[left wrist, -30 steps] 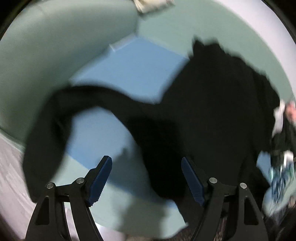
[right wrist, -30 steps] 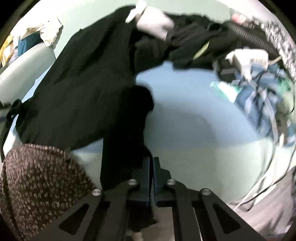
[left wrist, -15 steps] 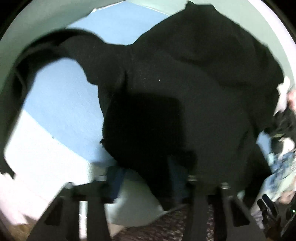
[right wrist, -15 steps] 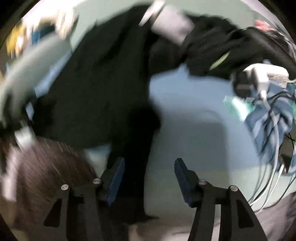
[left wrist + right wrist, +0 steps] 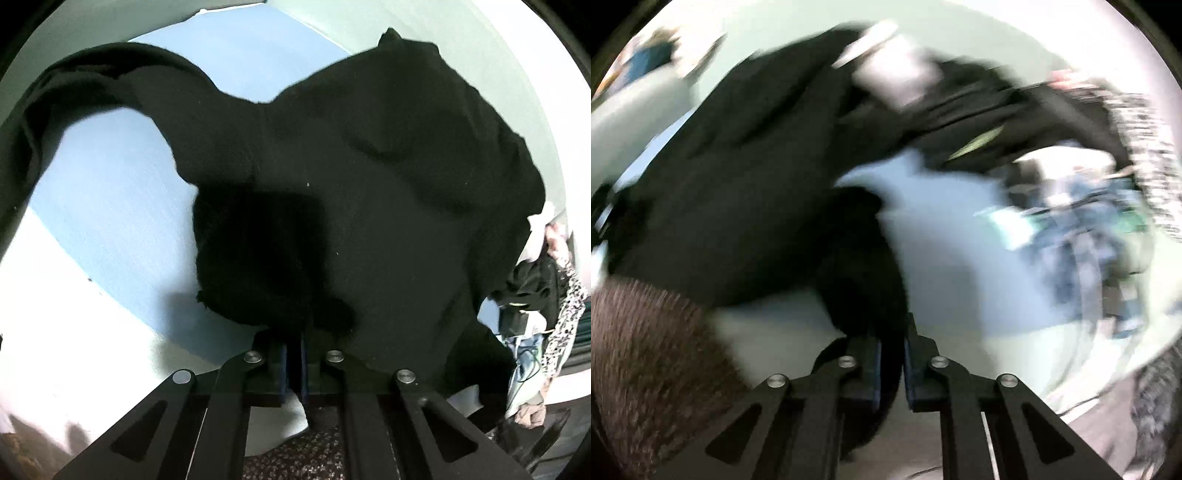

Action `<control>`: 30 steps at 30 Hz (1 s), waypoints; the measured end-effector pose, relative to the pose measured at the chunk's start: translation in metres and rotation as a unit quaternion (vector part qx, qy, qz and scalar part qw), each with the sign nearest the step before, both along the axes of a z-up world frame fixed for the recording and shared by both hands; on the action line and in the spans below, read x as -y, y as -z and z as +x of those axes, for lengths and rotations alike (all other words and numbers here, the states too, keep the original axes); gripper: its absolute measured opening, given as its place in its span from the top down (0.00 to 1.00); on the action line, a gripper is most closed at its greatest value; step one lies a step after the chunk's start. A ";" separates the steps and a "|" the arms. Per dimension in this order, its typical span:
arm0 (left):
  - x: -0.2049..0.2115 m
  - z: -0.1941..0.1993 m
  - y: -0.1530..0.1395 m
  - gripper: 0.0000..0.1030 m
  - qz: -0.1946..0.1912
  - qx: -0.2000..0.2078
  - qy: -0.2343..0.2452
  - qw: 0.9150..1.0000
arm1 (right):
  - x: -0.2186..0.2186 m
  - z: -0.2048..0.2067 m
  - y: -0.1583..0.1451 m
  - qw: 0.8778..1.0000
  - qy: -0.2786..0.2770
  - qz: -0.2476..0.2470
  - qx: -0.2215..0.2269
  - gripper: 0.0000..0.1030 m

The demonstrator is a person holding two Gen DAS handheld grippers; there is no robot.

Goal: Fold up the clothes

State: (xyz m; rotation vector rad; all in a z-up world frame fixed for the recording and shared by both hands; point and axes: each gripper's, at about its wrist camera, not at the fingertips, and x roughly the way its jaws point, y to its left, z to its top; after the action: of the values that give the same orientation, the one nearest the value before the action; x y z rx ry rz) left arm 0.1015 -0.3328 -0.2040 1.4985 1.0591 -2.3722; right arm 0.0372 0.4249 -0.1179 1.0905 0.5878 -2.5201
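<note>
Pinching the near edge of a black long-sleeved garment [image 5: 369,177], the left gripper [image 5: 293,360] has its blue-padded fingers [image 5: 282,363] drawn together on a bunched fold of cloth directly ahead of the tips. The right gripper [image 5: 891,363] likewise clamps a dark fold of the same garment [image 5: 746,192] between its fingers [image 5: 873,369], though that view is blurred by motion. From the left fingers the body of the garment spreads forward and to the right over the blue sheet [image 5: 110,206], while one sleeve [image 5: 92,81] arcs away ahead and to the left. From the right fingers the cloth runs forward and to the left. The long axis therefore appears to lie between the two grips, so the coming fold probably depends on both carrying the held edge forward together. A heap of other clothes [image 5: 1071,206] lies ahead and right of the right fingers.
</note>
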 end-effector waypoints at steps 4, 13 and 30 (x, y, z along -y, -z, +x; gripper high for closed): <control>0.015 -0.002 -0.009 0.96 0.039 -0.014 -0.007 0.999 | -0.011 -0.032 -0.061 0.995 0.034 0.017 -0.091 0.89; -0.001 -0.016 0.006 0.96 0.028 0.021 -0.009 0.999 | -0.044 -0.102 -0.043 0.987 0.158 -0.026 0.021 0.21; -0.019 -0.064 0.012 0.96 -0.026 0.105 0.059 0.992 | 0.036 0.023 0.042 0.956 -0.021 -0.163 0.243 0.25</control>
State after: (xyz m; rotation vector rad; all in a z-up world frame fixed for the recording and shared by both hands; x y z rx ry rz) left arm 0.0376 -0.3142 -0.2157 1.7911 0.8756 -2.2326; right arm 0.0599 0.3888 -0.1599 1.4656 0.0555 -2.0891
